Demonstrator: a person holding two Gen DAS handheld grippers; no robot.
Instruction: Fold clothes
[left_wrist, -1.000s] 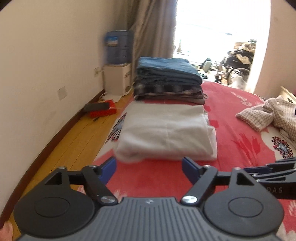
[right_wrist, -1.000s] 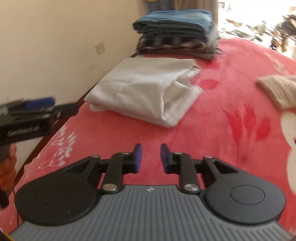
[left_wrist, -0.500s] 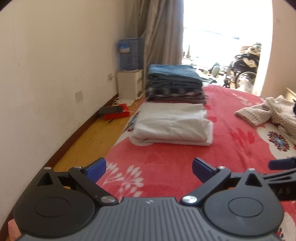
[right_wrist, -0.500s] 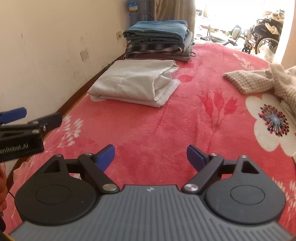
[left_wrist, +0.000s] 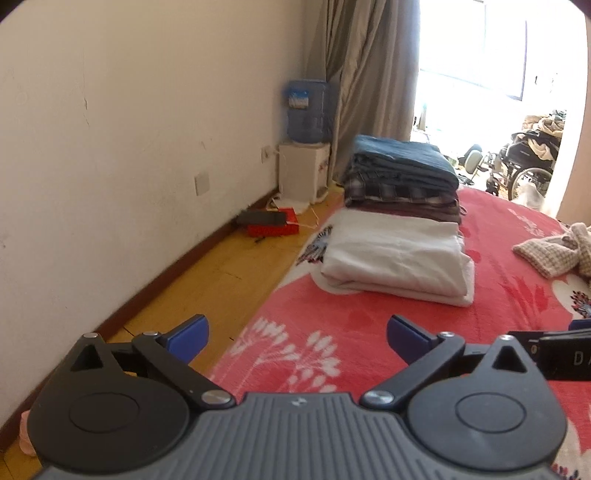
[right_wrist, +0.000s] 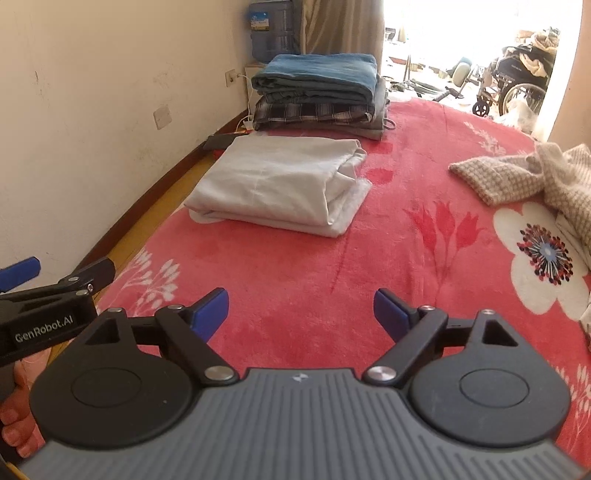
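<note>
A folded white garment (left_wrist: 395, 254) (right_wrist: 280, 184) lies on the red flowered bed cover (left_wrist: 369, 332) (right_wrist: 406, 258) near its left edge. Behind it stands a stack of folded clothes (left_wrist: 402, 177) (right_wrist: 317, 92), blue on top, plaid below. A crumpled beige checked garment (left_wrist: 554, 251) (right_wrist: 524, 177) lies at the right. My left gripper (left_wrist: 295, 336) is open and empty, well short of the white garment. My right gripper (right_wrist: 301, 310) is open and empty above the bed. The left gripper also shows at the right wrist view's left edge (right_wrist: 48, 295).
A cream wall (left_wrist: 129, 147) and a strip of wooden floor (left_wrist: 207, 288) run along the bed's left side. A water dispenser (left_wrist: 306, 147) and a red box (left_wrist: 271, 227) sit on the floor. A wheelchair (right_wrist: 517, 81) stands in the bright doorway.
Both grippers have drawn back from the folded white garment. The right gripper's jaws went from nearly closed to wide open. The left gripper opened wider.
</note>
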